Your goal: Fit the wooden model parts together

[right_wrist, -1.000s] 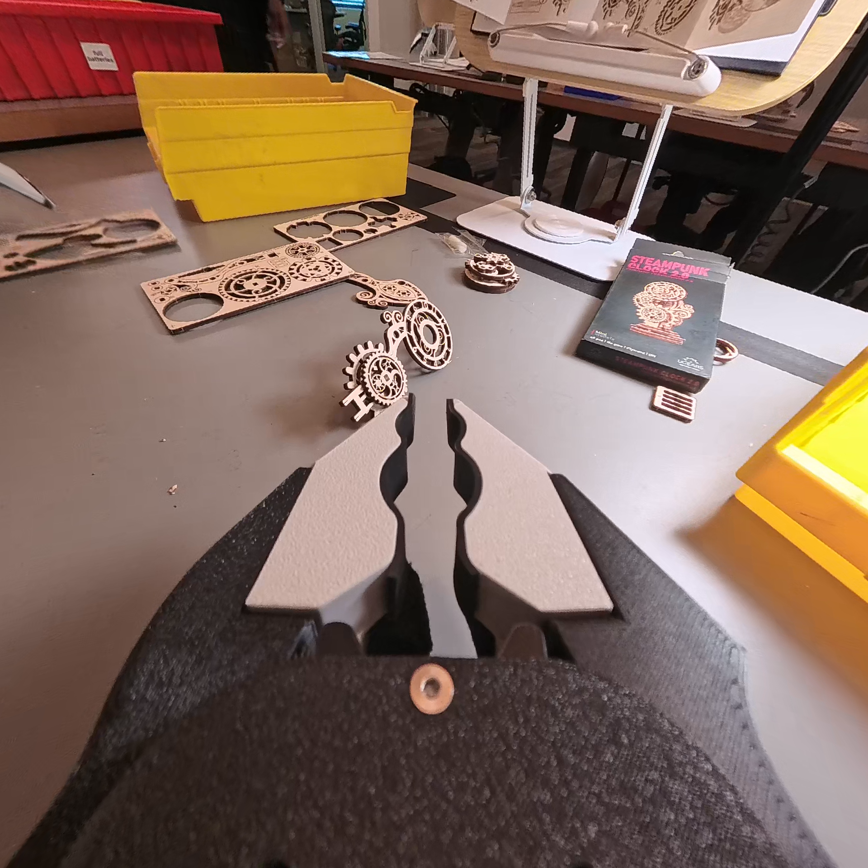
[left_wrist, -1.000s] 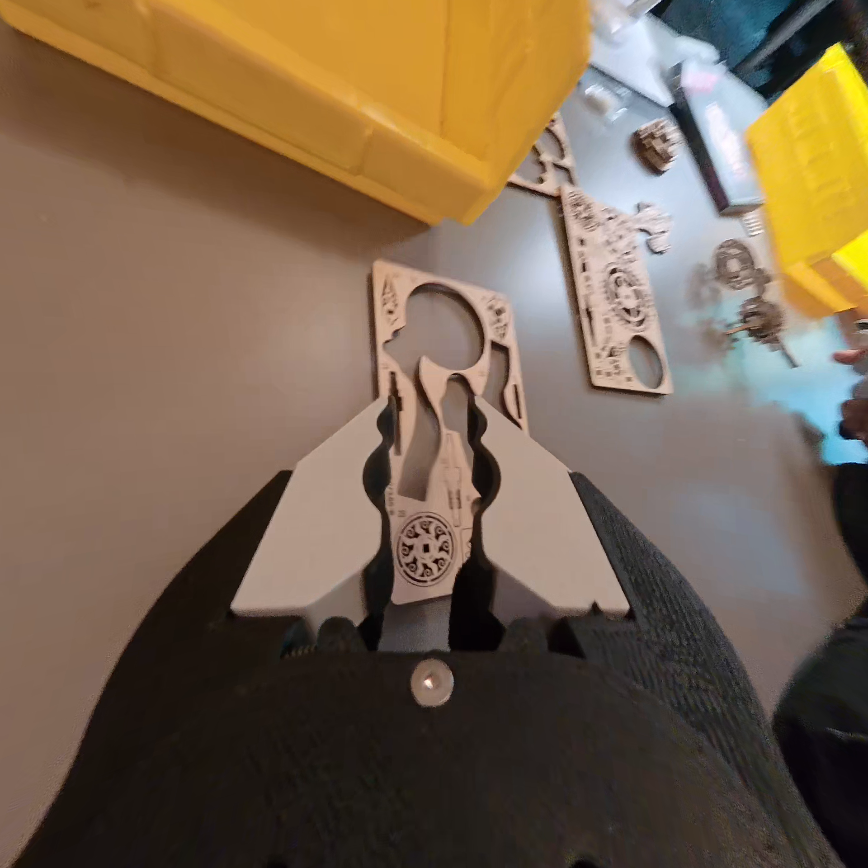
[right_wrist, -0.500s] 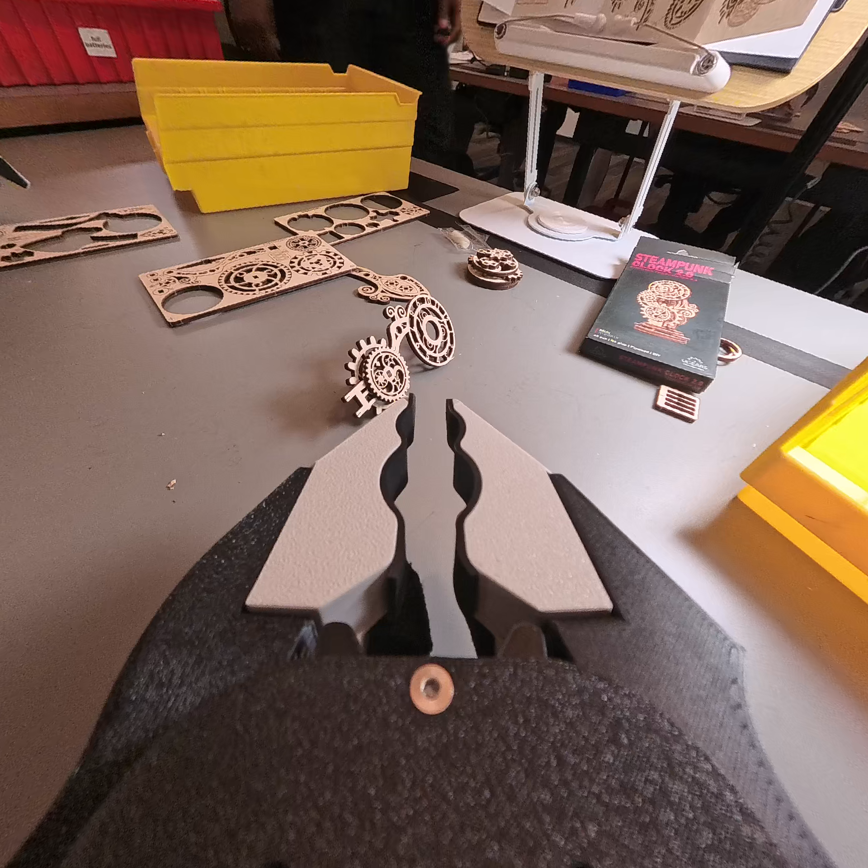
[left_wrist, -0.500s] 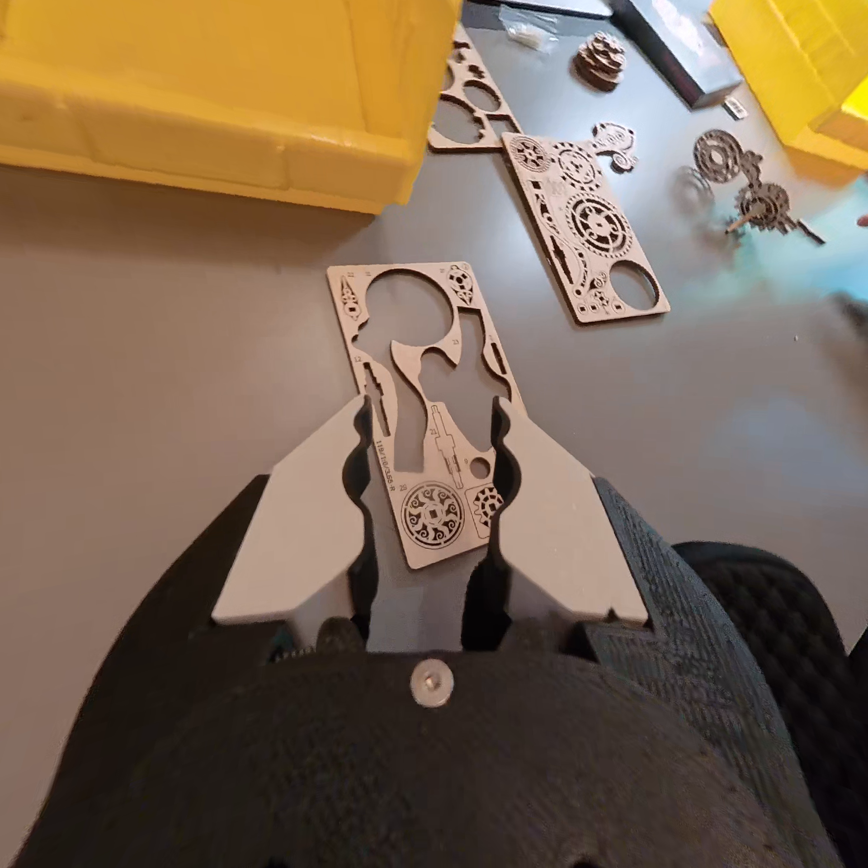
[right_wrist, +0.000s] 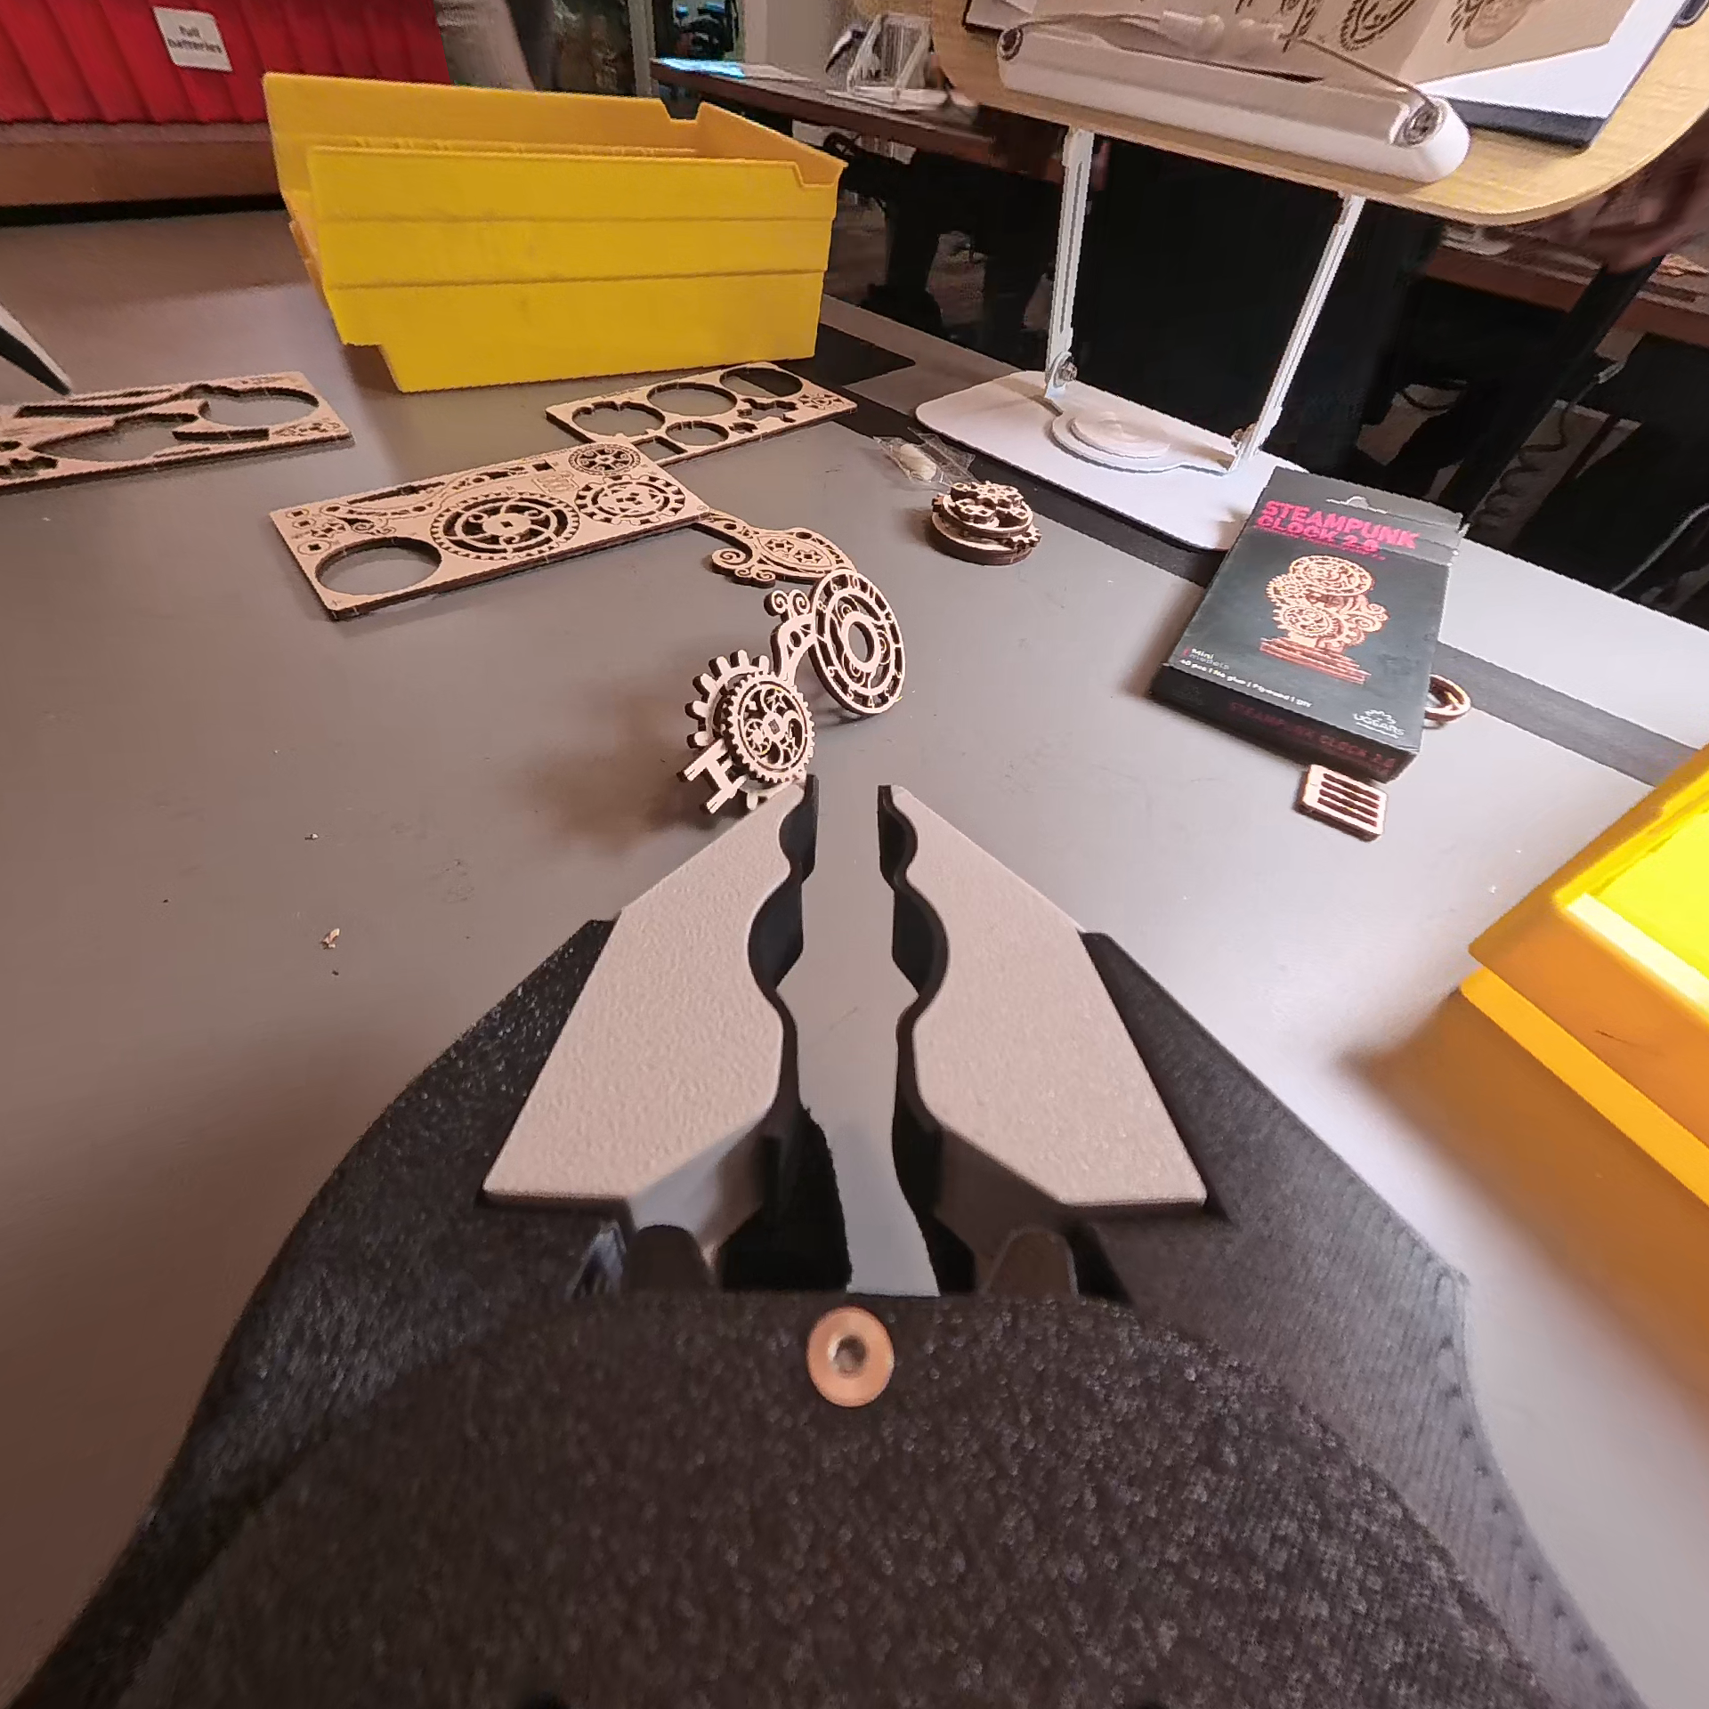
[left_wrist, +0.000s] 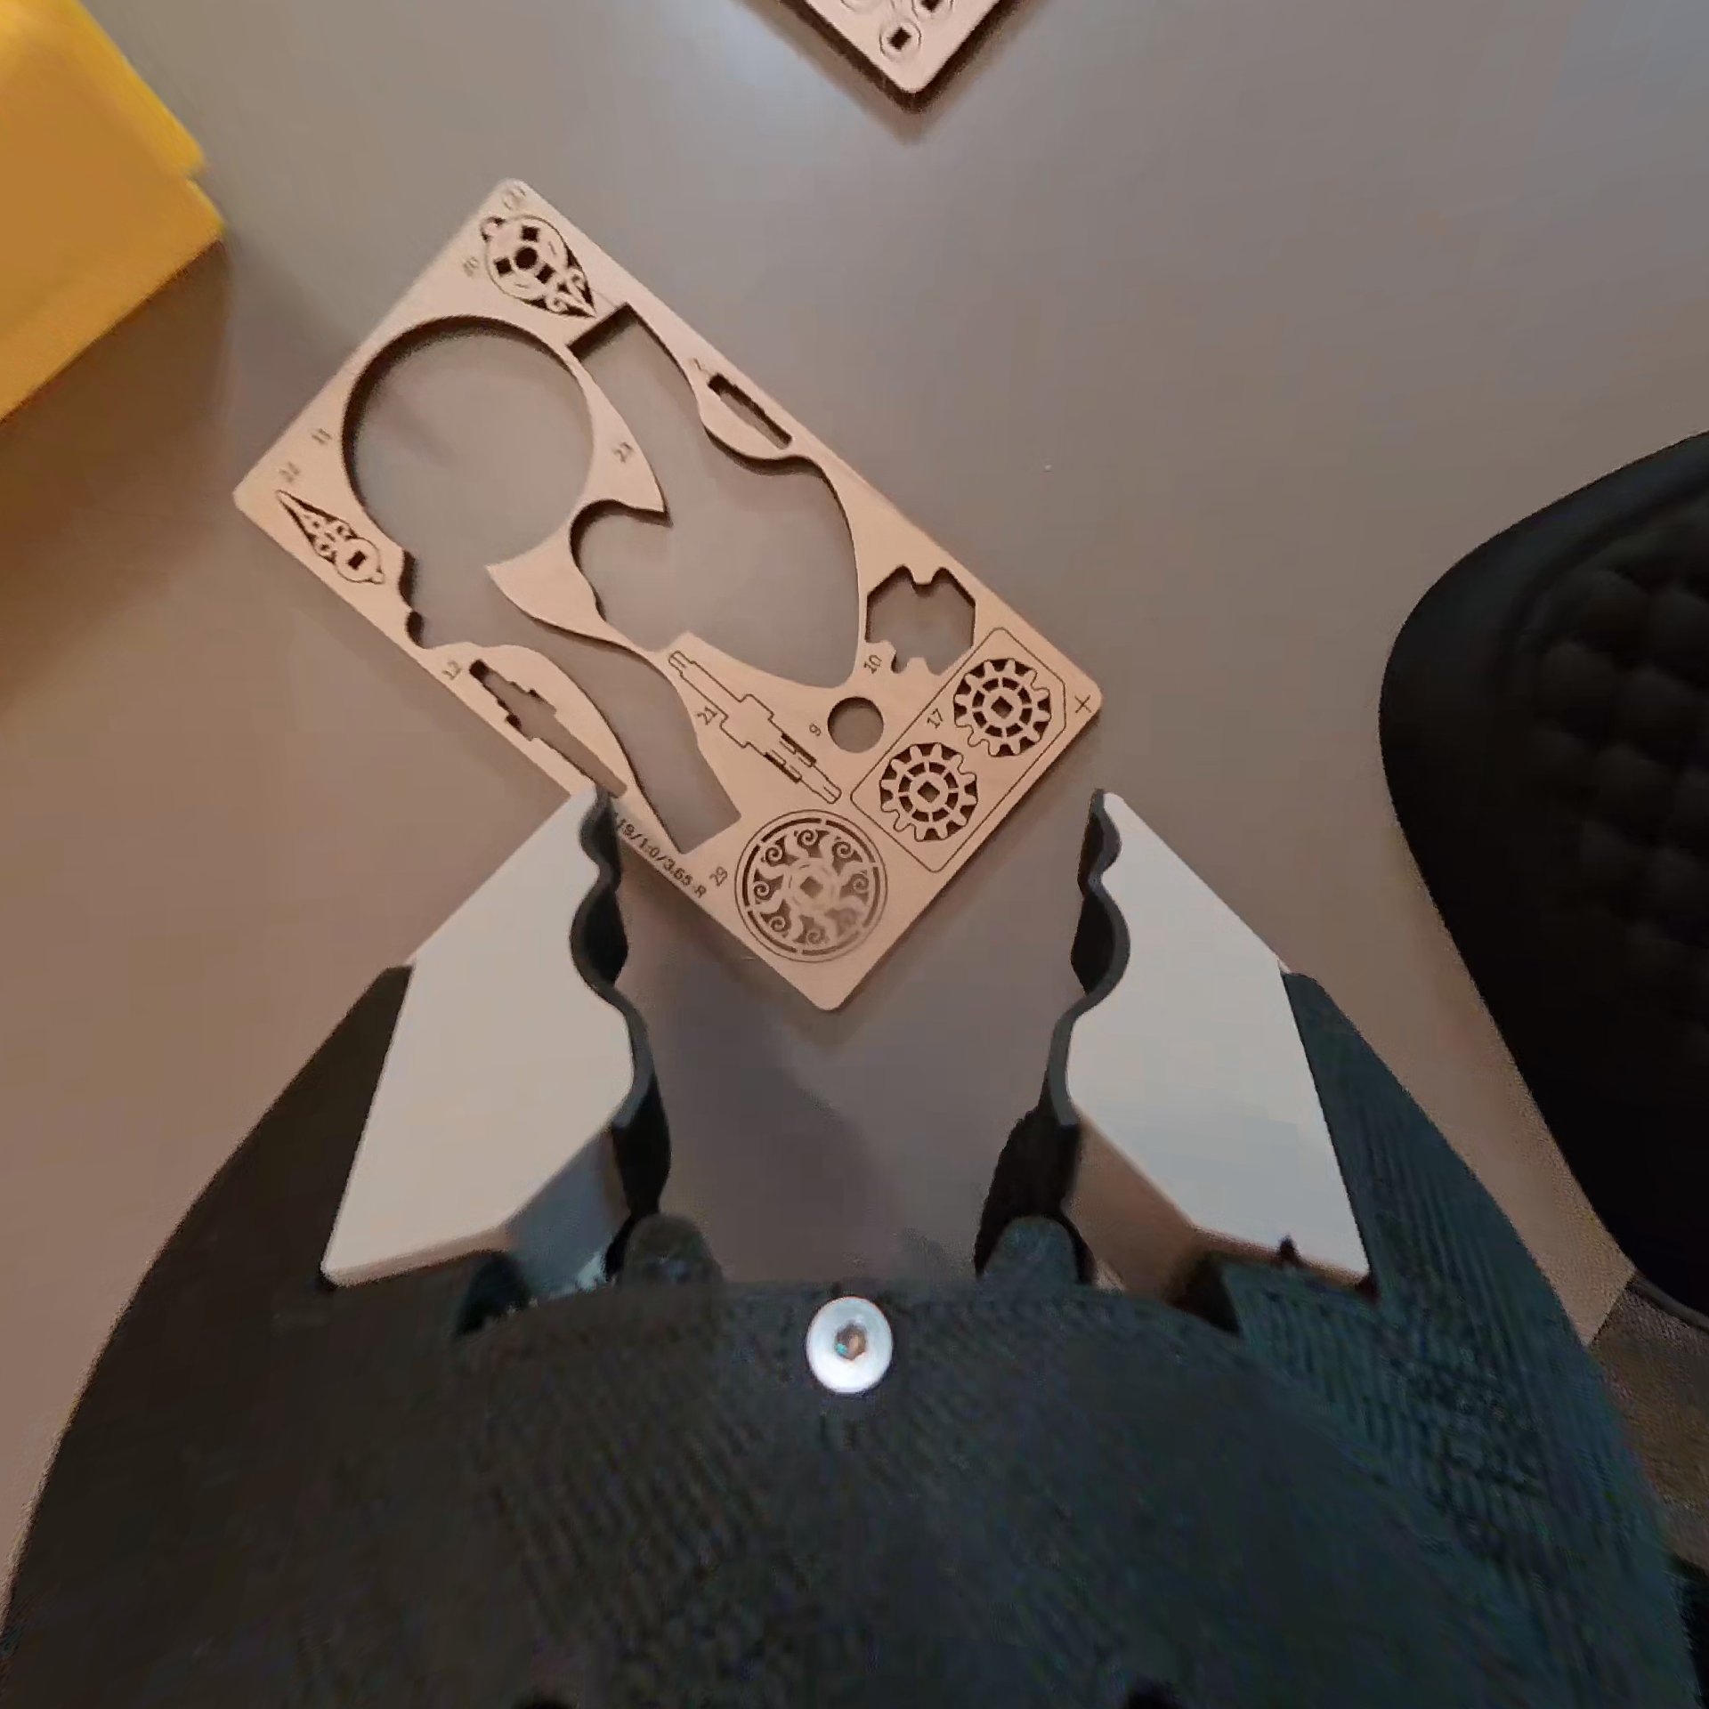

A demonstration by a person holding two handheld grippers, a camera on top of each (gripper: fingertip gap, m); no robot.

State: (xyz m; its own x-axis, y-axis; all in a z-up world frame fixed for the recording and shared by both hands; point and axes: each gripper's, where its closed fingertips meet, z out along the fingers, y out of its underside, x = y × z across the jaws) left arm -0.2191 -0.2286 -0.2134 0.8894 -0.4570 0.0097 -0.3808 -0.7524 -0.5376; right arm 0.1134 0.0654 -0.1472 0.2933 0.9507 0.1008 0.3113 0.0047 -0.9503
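Left claw (left_wrist: pixel 851 823) spread wide, empty, over a wooden part sheet (left_wrist: pixel 925 592) flat on the counter (left_wrist: pixel 1295 370). Right claw (right_wrist: pixel 847 795) nearly closed, gripping nothing, just short of the geared wooden assembly (right_wrist: pixel 795 684). Stacked yellow bins (right_wrist: pixel 564 231) beyond, contents hidden.

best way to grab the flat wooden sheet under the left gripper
Grip the wooden sheet by its solid near corner, beside the round ornate disc. It lies flat on the table, so pinch across that edge from the left gripper's side; the far part is mostly thin cutouts and would probably flex.
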